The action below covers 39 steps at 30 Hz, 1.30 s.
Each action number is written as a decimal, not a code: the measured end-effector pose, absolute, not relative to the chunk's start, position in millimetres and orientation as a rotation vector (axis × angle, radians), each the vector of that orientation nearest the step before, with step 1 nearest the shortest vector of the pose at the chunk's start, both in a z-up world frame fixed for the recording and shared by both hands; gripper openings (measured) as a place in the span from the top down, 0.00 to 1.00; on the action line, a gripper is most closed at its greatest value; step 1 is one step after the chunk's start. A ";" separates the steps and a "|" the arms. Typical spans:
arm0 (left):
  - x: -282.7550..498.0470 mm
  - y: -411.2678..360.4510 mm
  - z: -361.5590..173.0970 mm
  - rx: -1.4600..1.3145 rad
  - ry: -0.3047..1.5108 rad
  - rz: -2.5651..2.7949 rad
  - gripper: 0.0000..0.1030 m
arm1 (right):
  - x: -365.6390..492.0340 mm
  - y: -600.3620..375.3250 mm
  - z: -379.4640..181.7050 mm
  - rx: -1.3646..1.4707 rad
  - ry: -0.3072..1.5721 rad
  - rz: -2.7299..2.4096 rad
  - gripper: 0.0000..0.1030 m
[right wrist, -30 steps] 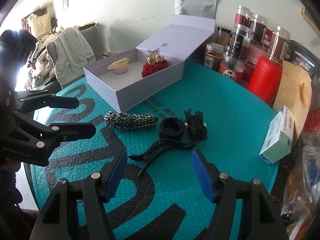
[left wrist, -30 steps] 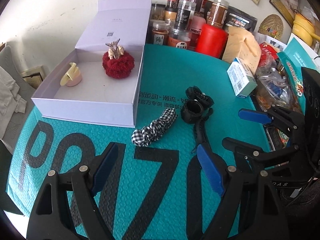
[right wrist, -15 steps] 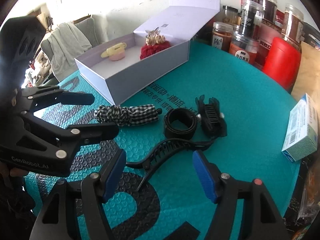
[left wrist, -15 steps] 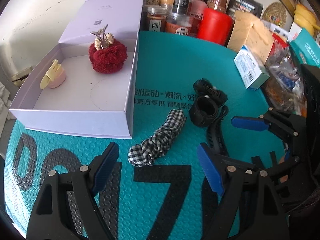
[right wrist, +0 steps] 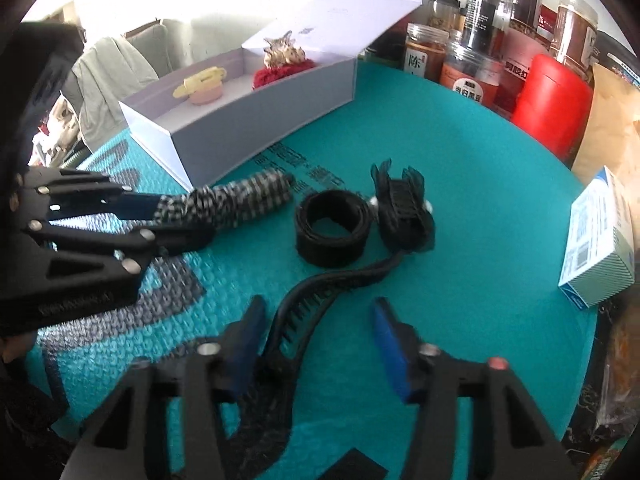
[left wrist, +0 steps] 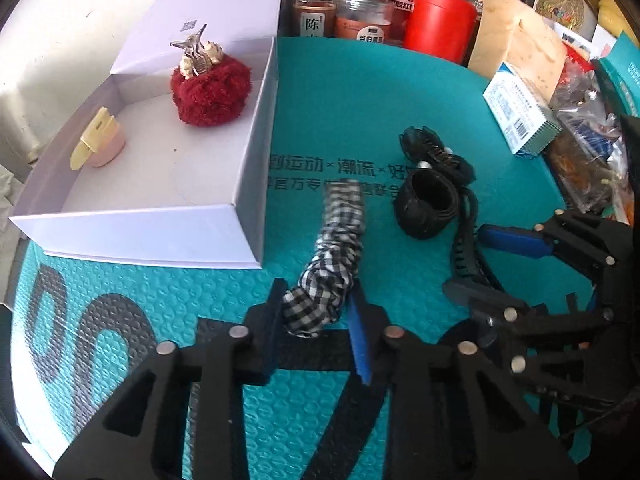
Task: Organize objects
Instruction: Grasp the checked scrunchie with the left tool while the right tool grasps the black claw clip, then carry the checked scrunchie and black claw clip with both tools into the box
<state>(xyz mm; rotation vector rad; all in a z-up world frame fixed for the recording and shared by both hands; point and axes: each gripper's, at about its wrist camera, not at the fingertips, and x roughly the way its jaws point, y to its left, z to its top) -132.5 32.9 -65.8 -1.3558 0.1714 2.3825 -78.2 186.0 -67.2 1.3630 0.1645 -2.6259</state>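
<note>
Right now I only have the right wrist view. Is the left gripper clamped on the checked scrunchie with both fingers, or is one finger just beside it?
Observer: The left wrist view shows the left gripper shut on the checked scrunchie, with both pads pressing its near end.
Operator: Is there room in the white box? Its wall blocks my view.
Observer: Yes. Its floor is bare in front of the red pom-pom scrunchie and the pink clip.
</note>
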 end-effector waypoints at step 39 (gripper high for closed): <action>12.1 58.2 -65.1 -1.276 0.259 2.374 0.73 | 30.3 189.1 -66.0 1.288 0.183 -2.602 0.58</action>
